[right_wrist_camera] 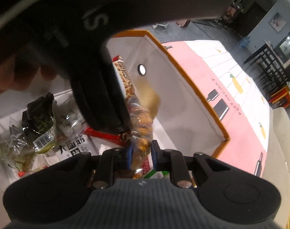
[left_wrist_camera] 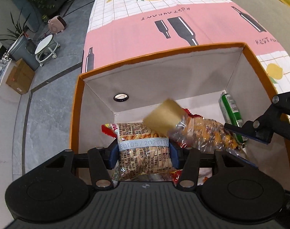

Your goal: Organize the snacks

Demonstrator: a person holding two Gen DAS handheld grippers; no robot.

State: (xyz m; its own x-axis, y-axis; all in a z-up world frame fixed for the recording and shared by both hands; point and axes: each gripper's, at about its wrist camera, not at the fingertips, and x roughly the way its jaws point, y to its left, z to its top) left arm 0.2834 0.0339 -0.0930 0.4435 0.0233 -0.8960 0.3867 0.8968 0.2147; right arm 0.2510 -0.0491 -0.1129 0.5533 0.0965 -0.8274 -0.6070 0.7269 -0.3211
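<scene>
Inside the orange-rimmed box point(left_wrist_camera: 76, 103) on the bench point(left_wrist_camera: 137, 30), the left tongs point(left_wrist_camera: 144, 153) are clamped on a printed snack packet point(left_wrist_camera: 145, 143) above the box floor. The right tongs point(right_wrist_camera: 142, 152) are clamped on a clear bag of orange snacks point(right_wrist_camera: 141, 126) beside that packet. A green packet point(left_wrist_camera: 230, 110) leans in the box's far corner.

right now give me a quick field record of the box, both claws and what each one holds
box: orange-rimmed box, white inside, on a patterned cloth
left claw: shut on a printed snack pack, over the box
right claw: shut on a clear bag of orange snacks, over the box
already in box: green packet by the right wall
</scene>
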